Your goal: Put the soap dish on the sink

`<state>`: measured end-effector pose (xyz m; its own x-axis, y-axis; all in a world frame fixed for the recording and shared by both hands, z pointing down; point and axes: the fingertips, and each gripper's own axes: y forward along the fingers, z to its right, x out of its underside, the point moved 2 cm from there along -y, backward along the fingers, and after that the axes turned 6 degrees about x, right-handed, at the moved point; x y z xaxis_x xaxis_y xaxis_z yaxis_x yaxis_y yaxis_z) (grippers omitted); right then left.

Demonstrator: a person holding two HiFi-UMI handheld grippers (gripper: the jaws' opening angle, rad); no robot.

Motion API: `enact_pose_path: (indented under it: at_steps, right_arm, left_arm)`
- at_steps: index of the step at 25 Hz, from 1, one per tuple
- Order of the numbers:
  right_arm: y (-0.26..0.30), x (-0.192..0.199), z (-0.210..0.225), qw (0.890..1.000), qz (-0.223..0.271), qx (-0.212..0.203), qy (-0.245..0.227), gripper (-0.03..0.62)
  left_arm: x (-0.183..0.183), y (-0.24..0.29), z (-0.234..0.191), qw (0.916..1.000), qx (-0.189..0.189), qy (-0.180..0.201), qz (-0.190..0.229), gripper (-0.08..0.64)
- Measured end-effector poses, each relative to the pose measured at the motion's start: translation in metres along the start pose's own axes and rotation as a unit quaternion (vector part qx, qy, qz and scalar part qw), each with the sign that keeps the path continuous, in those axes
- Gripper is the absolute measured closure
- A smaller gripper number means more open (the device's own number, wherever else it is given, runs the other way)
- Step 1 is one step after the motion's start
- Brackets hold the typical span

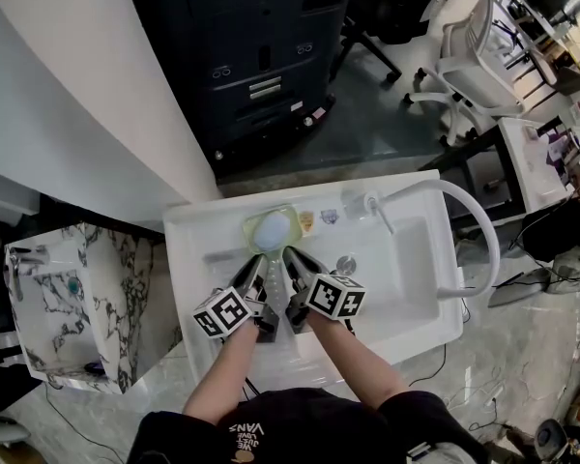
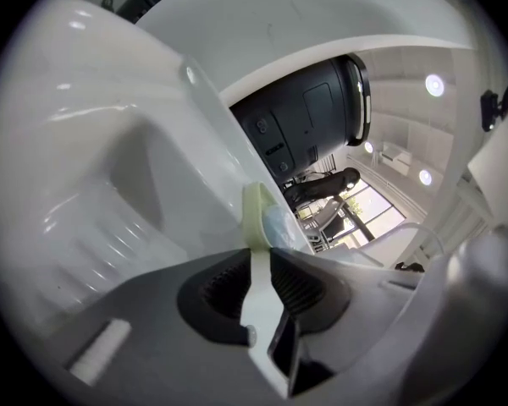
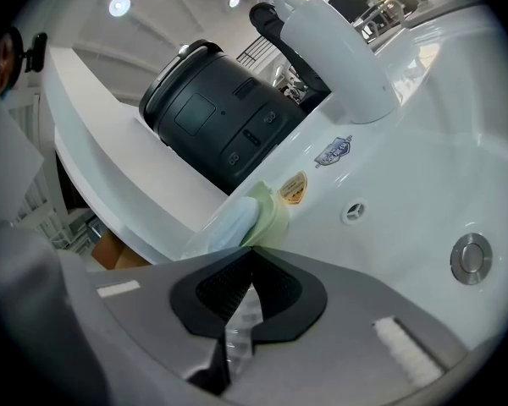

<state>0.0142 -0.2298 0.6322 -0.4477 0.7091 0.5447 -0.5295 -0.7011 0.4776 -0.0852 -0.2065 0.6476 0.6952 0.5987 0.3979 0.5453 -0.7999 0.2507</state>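
My left gripper [image 1: 256,263] pinched the dish's [image 1: 291,217] pale green rim, and my right gripper [image 1: 293,260] was clamped on its clear edge, one at each side to keep it level. The dish, with the soap [image 1: 269,230] inside, seemed to rest on the sink's [image 1: 420,298] back ledge.

Bright, even overhead light; both gripper views fisheye-warped, dark-cornered.

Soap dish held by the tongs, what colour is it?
It is a pale green plastic soap dish, clearest in the head view.
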Motion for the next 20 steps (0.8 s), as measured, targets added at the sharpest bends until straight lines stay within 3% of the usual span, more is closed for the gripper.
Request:
enact_pose_path:
  at_steps: [3, 6, 20]
  right_arm:
    - [0.0005, 0.0001, -0.0007, 1.0, -0.001, -0.001, 0.003, 0.589]
    - [0.001, 0.0009, -0.0011, 1.0, -0.002, 0.0, 0.005, 0.589]
    - [-0.0021, -0.0026, -0.0041, 1.0, 0.002, -0.006, 0.004, 0.589]
  left_arm:
    - [-0.001, 0.0009, 0.0001, 1.0, 0.005, -0.006, 0.005, 0.442]
    - [-0.0017, 0.0026, 0.0008, 0.9998, 0.011, -0.01, 0.01, 0.497]
    - [-0.0008, 0.0058, 0.0001, 0.9975, 0.029, -0.061, 0.019, 0.497]
